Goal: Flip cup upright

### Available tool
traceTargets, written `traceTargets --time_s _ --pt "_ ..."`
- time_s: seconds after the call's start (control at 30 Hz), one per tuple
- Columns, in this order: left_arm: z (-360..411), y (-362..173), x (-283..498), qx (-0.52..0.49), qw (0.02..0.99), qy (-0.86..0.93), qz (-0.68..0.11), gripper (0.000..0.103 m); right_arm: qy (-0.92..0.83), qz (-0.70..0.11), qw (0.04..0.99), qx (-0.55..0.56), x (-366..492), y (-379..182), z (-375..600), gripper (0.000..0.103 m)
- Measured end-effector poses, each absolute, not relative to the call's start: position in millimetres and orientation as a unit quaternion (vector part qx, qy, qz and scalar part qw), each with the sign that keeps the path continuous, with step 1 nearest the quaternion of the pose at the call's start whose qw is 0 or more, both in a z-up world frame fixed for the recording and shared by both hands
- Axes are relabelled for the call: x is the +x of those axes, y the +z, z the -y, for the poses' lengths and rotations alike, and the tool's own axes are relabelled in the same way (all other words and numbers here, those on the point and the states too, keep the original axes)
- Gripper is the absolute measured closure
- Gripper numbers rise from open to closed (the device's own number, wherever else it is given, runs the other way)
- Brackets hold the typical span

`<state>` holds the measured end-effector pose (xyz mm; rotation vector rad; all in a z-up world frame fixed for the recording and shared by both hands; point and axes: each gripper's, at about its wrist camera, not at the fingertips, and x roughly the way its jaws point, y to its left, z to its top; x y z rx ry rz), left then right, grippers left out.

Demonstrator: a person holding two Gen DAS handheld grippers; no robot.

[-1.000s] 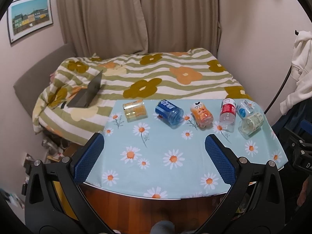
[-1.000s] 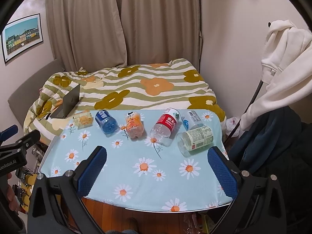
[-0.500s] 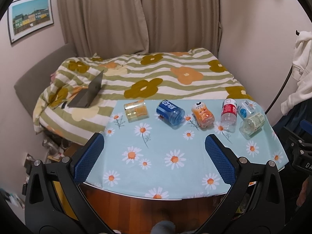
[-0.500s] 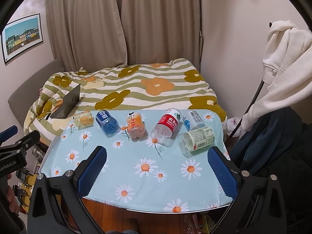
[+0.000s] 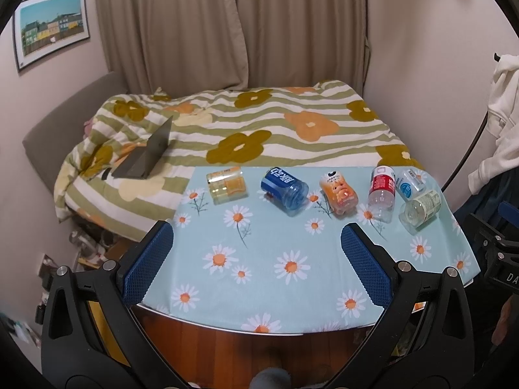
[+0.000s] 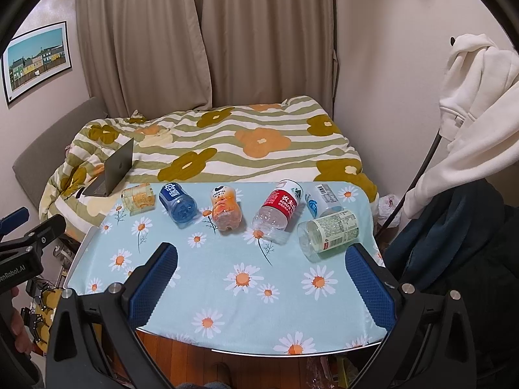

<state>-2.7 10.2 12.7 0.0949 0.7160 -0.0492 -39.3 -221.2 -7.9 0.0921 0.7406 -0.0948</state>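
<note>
1. Cups (image 5: 339, 194) lie on their sides in a row along the counter's (image 5: 259, 278) far edge — unmoved over the last second.
2. Left tongs (image 5: 256, 253) and right tongs (image 6: 261, 274) both spread, empty (barely drifted) — flipping not yet begun.

The bench (image 5: 292, 278) wears a pale blue cloth printed with white daisies with orange centres. On it lie a yellow cup (image 5: 225, 184), a blue cup (image 5: 283, 186), an orange cup (image 5: 339, 194), a clear cup with a red label (image 5: 381, 191), one with a blue-and-white label (image 5: 409, 185) and one with a pale green label (image 5: 421, 209). The bed (image 5: 259, 123) cover is striped green and white with orange and olive flowers. The curtains (image 5: 233, 26) are beige. Each hand-held gripper has blue pads (image 5: 149, 262) on black arms.
</note>
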Motion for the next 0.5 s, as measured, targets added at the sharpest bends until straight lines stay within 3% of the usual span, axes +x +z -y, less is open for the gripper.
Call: traceTargets --time_s 0.5 --pt "-11.0 12.7 -1.8 0.045 0.935 -0.026 -0.35 0.0 -0.046 -0.362 0.93 0.046 -39.1 -7.5 220.4 0.0"
